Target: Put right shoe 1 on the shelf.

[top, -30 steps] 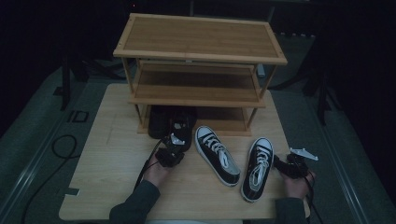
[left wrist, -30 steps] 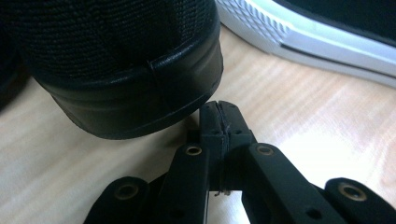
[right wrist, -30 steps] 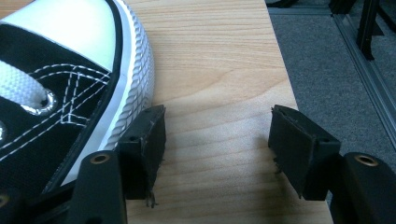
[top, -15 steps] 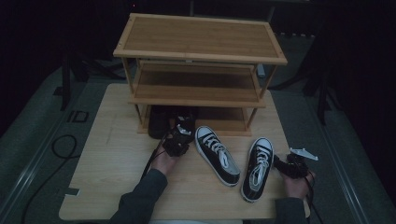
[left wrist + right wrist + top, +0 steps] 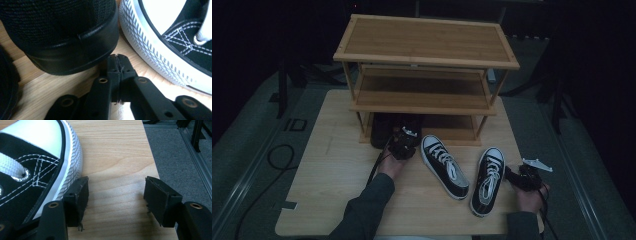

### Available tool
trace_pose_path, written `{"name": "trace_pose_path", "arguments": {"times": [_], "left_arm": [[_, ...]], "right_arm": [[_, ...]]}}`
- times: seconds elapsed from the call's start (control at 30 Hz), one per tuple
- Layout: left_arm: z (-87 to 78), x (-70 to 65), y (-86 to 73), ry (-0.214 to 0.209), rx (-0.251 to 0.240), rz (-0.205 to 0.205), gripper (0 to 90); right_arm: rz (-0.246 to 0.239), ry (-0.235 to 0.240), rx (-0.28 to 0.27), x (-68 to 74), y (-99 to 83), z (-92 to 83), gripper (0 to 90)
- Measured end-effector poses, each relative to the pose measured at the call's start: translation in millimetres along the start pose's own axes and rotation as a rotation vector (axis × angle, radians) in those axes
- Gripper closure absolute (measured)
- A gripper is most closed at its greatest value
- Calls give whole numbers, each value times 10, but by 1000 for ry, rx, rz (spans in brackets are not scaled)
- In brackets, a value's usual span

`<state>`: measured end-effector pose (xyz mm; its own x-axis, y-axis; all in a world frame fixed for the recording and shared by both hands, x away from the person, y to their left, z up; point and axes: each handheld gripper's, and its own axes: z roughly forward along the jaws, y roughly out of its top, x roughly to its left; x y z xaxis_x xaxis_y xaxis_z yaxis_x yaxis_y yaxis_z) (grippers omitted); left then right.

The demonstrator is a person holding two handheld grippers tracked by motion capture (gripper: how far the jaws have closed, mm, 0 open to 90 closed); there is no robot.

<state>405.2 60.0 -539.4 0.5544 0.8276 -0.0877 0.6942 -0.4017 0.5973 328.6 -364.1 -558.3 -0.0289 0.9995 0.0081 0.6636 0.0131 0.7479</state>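
Left of the table's (image 5: 327,165) middle, the left hand-held gripper (image 5: 117,58) had its jaws pressed together on nothing, their tips just against the sole of a black shoe (image 5: 62,35) that sat at the foot of the wooden shoe rack (image 5: 424,55), with the left black-and-white sneaker (image 5: 444,159) just beside it. Near the table's right edge, the right hand-held gripper (image 5: 116,195) stood spread wide and empty, its left jaw touching the toe rim of the right sneaker (image 5: 37,165).
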Motion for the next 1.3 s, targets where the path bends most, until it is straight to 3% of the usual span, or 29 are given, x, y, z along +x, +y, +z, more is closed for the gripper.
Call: {"name": "trace_pose_path", "arguments": {"times": [0.23, 0.37, 0.47, 0.5, 0.6, 0.67, 0.7, 0.93, 1.17, 1.3], "left_arm": [[-321, 137, -191, 25, -55, 0, 860], [-621, 380, -397, 77, -97, -45, 862], [-729, 497, -467, 102, -111, -71, 862], [-817, 626, -516, 139, -123, -101, 863], [-884, 799, -539, 216, -124, -141, 893], [-884, 799, -539, 216, -124, -141, 893], [-859, 941, -526, 259, -128, -161, 893], [-652, 1152, -467, 281, -113, -172, 888], [-507, 1187, -430, 259, -113, -176, 891], [-461, 1129, -398, 248, -115, -160, 891]], "right_arm": [[-1, 1, 0, 0, 0, 1, 365], [-1, 0, 0, 0, 0, 1, 365], [-1, 0, 0, 0, 0, 1, 365], [-1, 0, 0, 1, 0, 1, 365], [0, 0, 0, 1, 0, 1, 365], [0, 0, 0, 1, 0, 1, 365], [-1, -1, 0, 1, 0, 1, 365], [0, 0, 0, 1, 1, 1, 365], [0, 0, 0, 0, 1, 1, 365], [0, 0, 0, 1, 1, 1, 364]]}}
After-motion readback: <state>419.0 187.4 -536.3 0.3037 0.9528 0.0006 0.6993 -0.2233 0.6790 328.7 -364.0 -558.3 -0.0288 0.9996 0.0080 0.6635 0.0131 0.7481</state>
